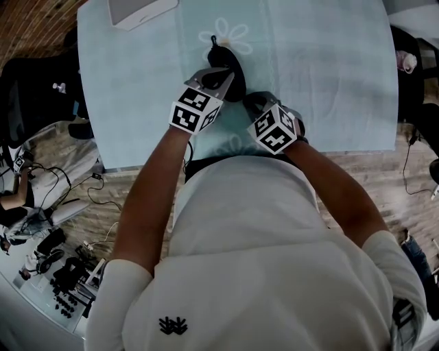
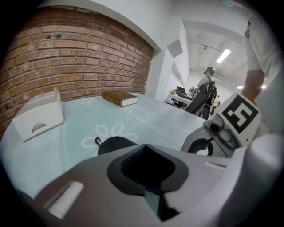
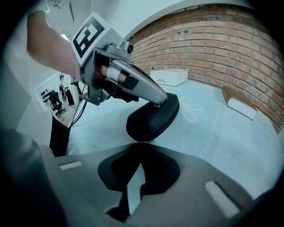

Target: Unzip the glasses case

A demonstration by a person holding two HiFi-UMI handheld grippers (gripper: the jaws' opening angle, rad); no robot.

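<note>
One glasses case [image 1: 221,60], one white box [image 1: 140,10] and one book [image 2: 120,98] lie on the table [image 1: 329,82], and two grippers work at the case. The black case sits near the table's near edge, just left of its middle, its long axis running near to far with the small loop end pointing away from the person. The left gripper [image 3: 159,98] rests on top of the case with jaws together, while the right gripper [image 3: 140,143] has its jaws pinched narrow on the case's near end.

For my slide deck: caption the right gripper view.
Left gripper rests on the black glasses case; right gripper closed at its near end.
</note>
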